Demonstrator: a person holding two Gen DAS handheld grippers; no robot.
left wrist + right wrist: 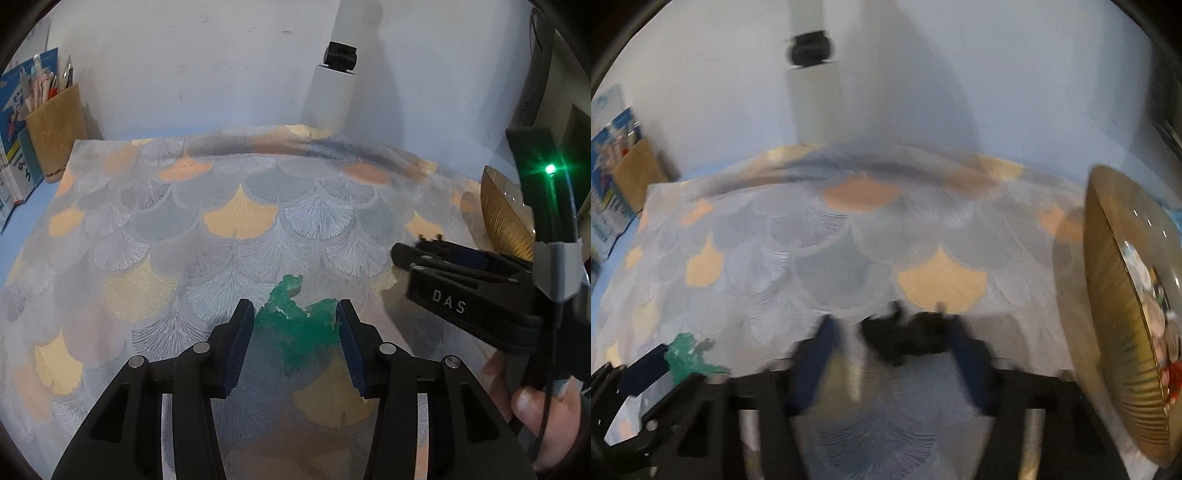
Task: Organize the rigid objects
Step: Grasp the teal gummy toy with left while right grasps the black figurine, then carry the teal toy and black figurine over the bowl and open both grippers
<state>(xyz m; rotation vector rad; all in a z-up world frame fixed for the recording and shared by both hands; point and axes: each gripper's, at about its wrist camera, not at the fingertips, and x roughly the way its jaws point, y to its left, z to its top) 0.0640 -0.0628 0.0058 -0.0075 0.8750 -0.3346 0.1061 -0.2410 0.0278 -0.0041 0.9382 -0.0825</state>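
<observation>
Left tongs [295,314] spread, bracketed green figure [295,325] on near tabletop [147,229]. Right tongs [892,336] held dark figure [905,341], view blurred; grip uncertain. My worry: irregular shape could twist out, or clip gold bowl [1115,314] at right.

Figurine [295,325] left of, seemingly, bowl [1123,314]

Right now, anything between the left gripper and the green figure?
Nothing visible. The green figure already sits between the left gripper's open fingers, on the cloth. The right gripper is off to its right, apart from it.
</observation>
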